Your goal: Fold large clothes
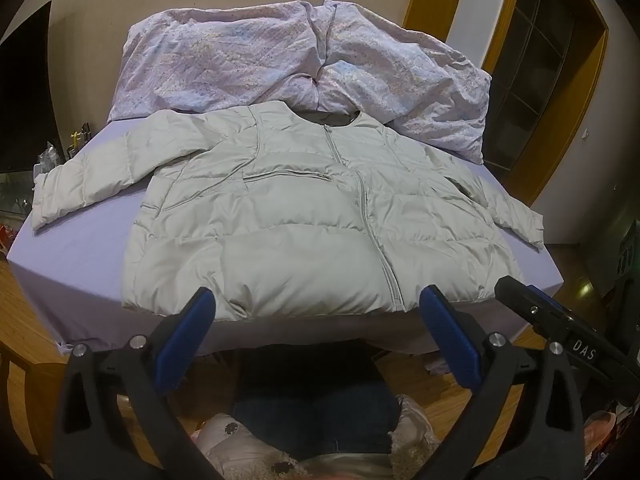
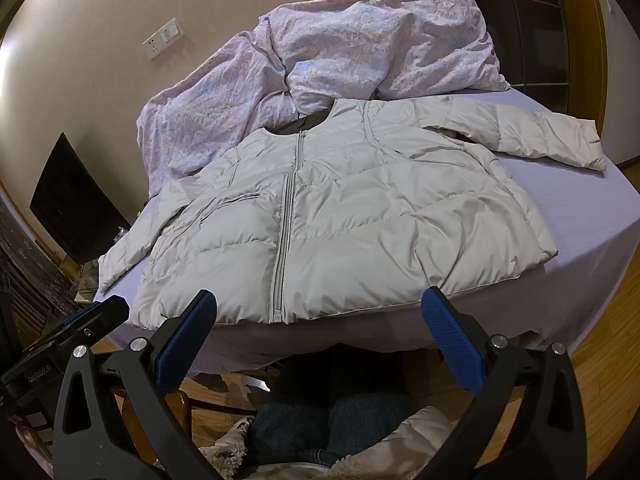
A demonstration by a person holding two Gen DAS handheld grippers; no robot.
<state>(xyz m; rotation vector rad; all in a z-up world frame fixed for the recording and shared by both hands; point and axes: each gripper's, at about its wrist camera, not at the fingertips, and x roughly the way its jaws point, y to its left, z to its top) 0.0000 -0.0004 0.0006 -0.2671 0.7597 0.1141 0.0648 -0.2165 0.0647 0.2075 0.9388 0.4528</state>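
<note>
Bedroom with beige walls, wood floor and orange-brown wooden door frames. The bed [image 1: 80,248] has a lilac sheet pulled flat over it, and a crumpled floral duvet [image 1: 280,56] is heaped up at the far end by the wall. There's a white socket plate [image 2: 162,39] on the wall and a dark screen [image 2: 72,200] off to one side.

The thing to fold is a pale grey-white puffer jacket [image 1: 304,220]. It's lying front-up on the sheet, zipped closed, collar toward the duvet and hem right at the near edge of the bed. Both sleeves are spread out to the sides, each cuff reaching about to the side edge of the mattress.

The left gripper [image 1: 316,300] is hanging just off the near edge of the bed, angled down at the hem, blue pads spread as wide as they go with nothing between them. It isn't touching the jacket. Same deal with the right gripper [image 2: 318,300]: jaws wide apart, empty, hovering in front of the hem near the bottom of the zipper [image 2: 282,240].

The person's dark jeans [image 2: 332,420] and a fleecy light coat show below the grippers.
</note>
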